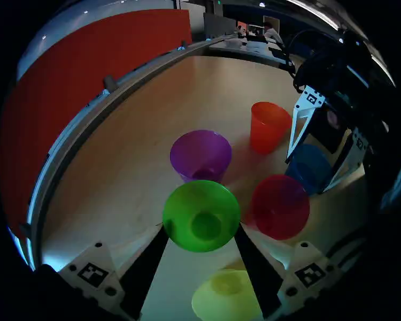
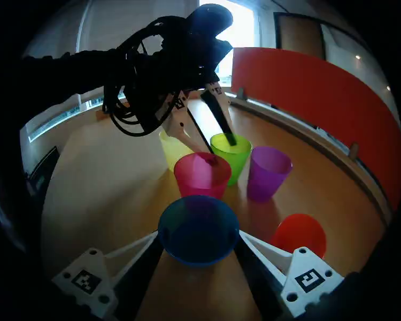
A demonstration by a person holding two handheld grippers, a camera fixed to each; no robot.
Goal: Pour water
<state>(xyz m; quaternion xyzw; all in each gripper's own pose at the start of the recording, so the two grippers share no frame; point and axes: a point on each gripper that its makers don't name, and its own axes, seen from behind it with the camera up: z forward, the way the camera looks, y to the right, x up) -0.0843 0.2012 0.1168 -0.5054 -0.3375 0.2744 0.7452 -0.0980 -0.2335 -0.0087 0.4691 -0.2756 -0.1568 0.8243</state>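
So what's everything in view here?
green cup: one, green, middle of cluster
purple cup: one, purple, beside green cup
red cup: one, red, beside green cup
yellow cup: one, yellow, near green cup
orange cup: one, orange, cluster's edge
blue cup: one, blue, by red cup
table: one, light wood, under cups
partition: one, red, along table edge
left hand-held gripper: one, black-and-white, gripping green cup
right hand-held gripper: one, black-and-white, gripping blue cup

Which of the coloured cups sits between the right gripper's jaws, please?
The blue cup, the only blue one; the left gripper has the green cup between its jaws.
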